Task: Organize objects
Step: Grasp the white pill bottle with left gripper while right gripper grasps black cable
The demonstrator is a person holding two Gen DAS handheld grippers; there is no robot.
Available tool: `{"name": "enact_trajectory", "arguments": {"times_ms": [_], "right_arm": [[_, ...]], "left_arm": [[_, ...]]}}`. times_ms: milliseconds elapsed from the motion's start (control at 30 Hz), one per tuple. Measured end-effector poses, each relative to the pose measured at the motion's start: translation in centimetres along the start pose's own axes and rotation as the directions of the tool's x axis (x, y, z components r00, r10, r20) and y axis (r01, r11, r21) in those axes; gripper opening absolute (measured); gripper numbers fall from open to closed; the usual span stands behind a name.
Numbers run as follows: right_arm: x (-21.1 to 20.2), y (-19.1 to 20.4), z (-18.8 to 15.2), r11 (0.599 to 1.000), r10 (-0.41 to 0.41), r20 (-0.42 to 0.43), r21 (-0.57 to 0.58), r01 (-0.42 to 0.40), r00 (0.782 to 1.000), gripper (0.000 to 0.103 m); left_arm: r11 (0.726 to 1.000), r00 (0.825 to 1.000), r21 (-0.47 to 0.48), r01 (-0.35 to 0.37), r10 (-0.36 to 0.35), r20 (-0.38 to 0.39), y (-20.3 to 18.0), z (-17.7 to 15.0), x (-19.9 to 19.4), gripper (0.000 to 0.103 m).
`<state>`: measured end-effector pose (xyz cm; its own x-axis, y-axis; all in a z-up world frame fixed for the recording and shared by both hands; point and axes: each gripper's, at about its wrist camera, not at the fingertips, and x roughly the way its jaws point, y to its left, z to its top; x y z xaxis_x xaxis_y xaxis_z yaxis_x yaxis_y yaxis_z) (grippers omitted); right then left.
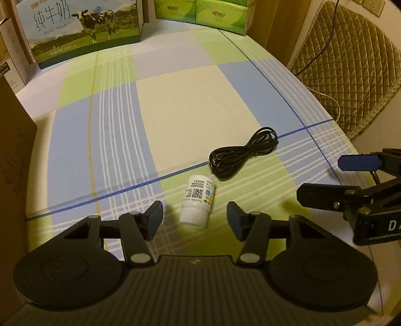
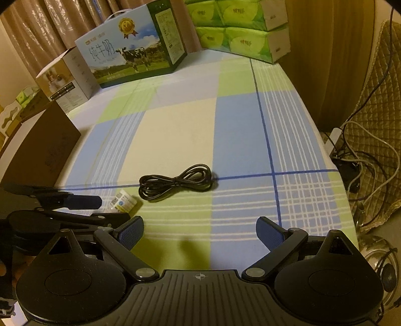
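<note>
A small white bottle [image 1: 198, 200] with a printed label lies on its side on the checked tablecloth [image 1: 175, 100]. My left gripper [image 1: 194, 220] is open, and the bottle's cap end lies between its fingertips, touching neither. A coiled black cable [image 1: 241, 156] lies just beyond the bottle. My right gripper [image 2: 199, 232] is open and empty, above the cloth in front of the cable [image 2: 176, 181]. The bottle [image 2: 124, 203] shows in the right wrist view beside the left gripper [image 2: 82, 208]. The right gripper [image 1: 335, 180] shows at the right edge of the left wrist view.
A milk carton box [image 1: 80, 30] and green tissue packs [image 1: 203, 13] stand at the table's far end. A brown cardboard box [image 2: 40, 148] and a white box [image 2: 66, 77] stand on the left. A quilted chair [image 1: 351, 65] and loose cables [image 2: 363, 170] are off the right edge.
</note>
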<state>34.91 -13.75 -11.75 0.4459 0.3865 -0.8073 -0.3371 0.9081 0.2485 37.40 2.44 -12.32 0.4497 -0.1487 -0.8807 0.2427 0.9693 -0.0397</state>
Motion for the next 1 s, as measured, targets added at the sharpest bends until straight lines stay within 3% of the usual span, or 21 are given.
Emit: {"name": "enact_trajectory", "arguments": {"times_ms": [67,267,433,600,667,867,1000], "right_arm": [[0.3,-0.1,0.2,1.000,0.003,0.001,-0.002,-0.003,1.000,0.094],[1.3,0.1,0.8,1.000,0.009,0.016,-0.024,-0.008,1.000,0.094],[2.3,1.1,1.3,0.997,0.028,0.035,-0.077,-0.025,0.999,0.094],[4.0,2.4,1.9,0.991,0.040,0.038,-0.132,-0.034,0.999,0.094],[4.7,2.8,2.0,0.989,0.037,0.039,-0.144,-0.031,0.999,0.101],[6.6,3.9,2.6,0.990,-0.002,0.037,-0.140,0.007,0.999,0.101],[7.9,4.5,2.6,0.986,-0.070,0.034,-0.149,0.074,0.997,0.101]], "left_arm": [[1.000,1.000,0.004,-0.004,0.004,-0.003,0.1,0.2,0.5,0.047],[1.000,1.000,-0.003,0.021,-0.021,0.004,0.2,0.8,1.2,0.023],[1.000,1.000,-0.022,0.000,0.000,0.025,0.9,0.7,0.9,0.022],[0.992,0.999,-0.116,-0.046,0.049,0.022,3.5,0.1,0.5,0.022],[0.986,0.997,-0.151,-0.073,0.076,0.019,4.6,-0.2,0.3,0.022],[0.969,0.993,-0.218,-0.115,0.120,0.006,7.1,-0.7,0.0,0.022],[0.964,0.992,-0.236,-0.120,0.126,0.010,7.6,-0.9,-0.1,0.022]]}}
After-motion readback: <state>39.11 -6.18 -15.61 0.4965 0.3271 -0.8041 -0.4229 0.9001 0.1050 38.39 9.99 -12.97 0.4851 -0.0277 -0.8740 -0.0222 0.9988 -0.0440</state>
